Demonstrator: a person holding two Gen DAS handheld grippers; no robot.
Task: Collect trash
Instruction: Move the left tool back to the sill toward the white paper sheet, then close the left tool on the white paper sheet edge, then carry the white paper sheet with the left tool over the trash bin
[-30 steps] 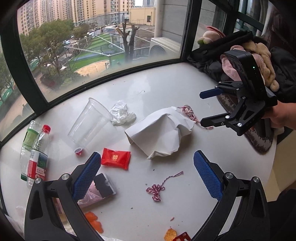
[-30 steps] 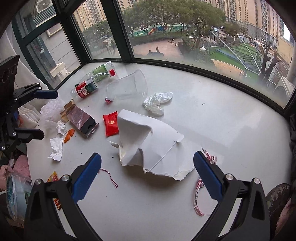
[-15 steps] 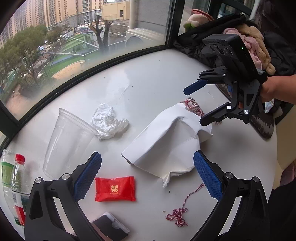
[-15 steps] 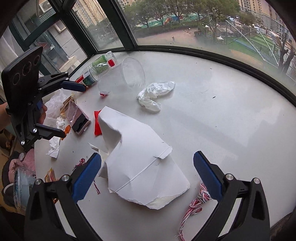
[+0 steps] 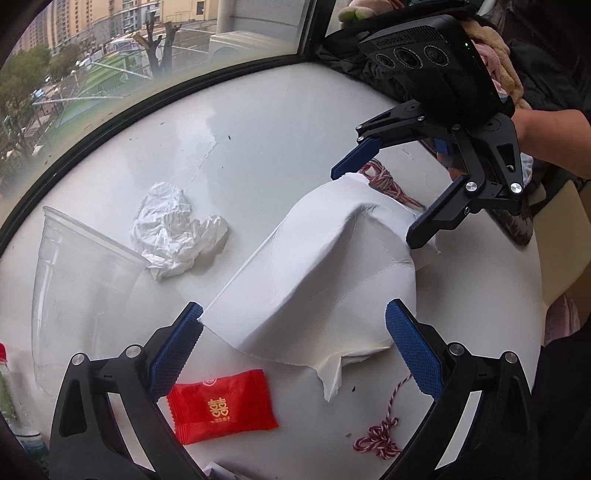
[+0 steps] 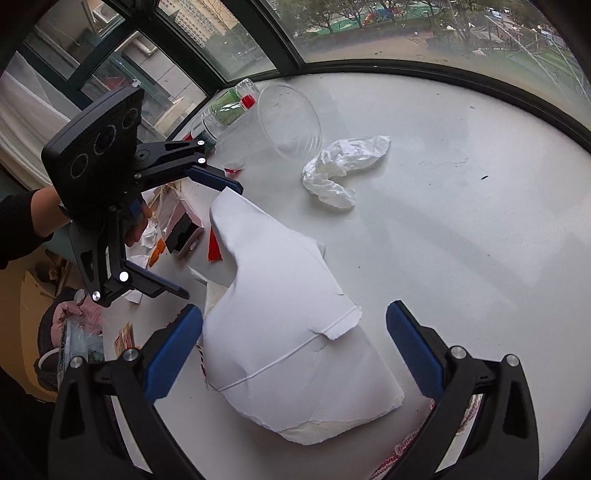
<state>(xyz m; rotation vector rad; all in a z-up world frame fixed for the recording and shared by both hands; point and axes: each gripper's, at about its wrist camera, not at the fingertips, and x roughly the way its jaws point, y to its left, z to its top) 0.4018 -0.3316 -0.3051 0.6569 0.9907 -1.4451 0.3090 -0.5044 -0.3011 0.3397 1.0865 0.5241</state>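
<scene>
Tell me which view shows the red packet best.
The left wrist view: the red packet lies whole and unobstructed, its gold print facing up. In the right wrist view only a red sliver shows behind the white paper.

Torn white paper [image 5: 325,280] between 2 spread grippers

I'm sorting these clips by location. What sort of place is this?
Probably a flat high up in a city: a white ledge runs along a curved bay window overlooking trees and a sports court far below. Soft toys heaped at one end suggest a home rather than an office.
</scene>
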